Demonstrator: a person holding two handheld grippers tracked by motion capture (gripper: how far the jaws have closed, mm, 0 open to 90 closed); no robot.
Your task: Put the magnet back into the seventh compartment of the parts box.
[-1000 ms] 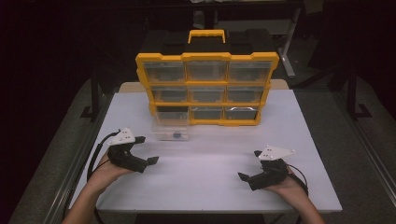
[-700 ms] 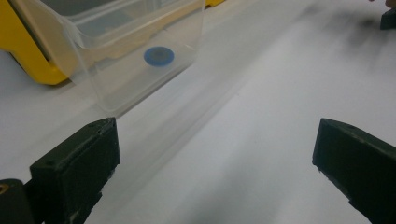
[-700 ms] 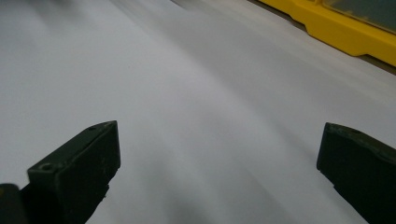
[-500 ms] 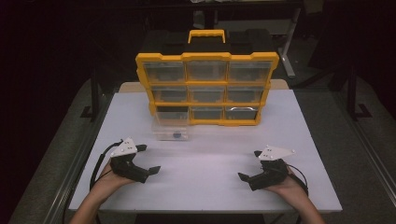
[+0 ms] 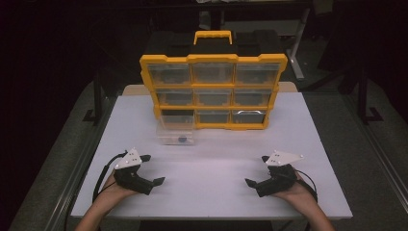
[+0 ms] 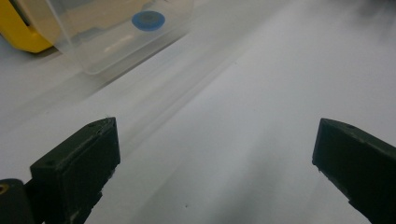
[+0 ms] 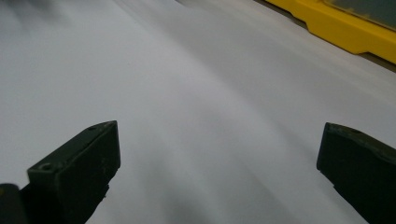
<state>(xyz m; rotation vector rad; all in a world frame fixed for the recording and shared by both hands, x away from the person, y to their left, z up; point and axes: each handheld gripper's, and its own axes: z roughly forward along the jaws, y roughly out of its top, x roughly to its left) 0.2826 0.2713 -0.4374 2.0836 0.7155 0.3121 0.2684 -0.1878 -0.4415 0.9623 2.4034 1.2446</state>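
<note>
Resting near the table's (image 5: 211,144) front corners, left gripper (image 5: 146,169) and right gripper (image 5: 256,171) gaping wide, gripping nothing, clear drawer (image 5: 175,135) lying beyond the left one, its blue contents (image 6: 148,19) blurring.

Drawer cabinet (image 5: 213,91) stands upright at the far middle of the worktop (image 5: 211,192), well ahead of both sets of fingers. One drawer (image 5: 176,135) lies out on the worktop, touching or just before the cabinet's lower left slot, ahead and slightly right of the left gripper's (image 5: 151,169) fingers (image 6: 79,163); a small disc (image 6: 148,19) lies in it. The right gripper (image 5: 257,171) sits well apart to the right, its fingers (image 7: 77,163) pointing toward the left gripper.
</note>
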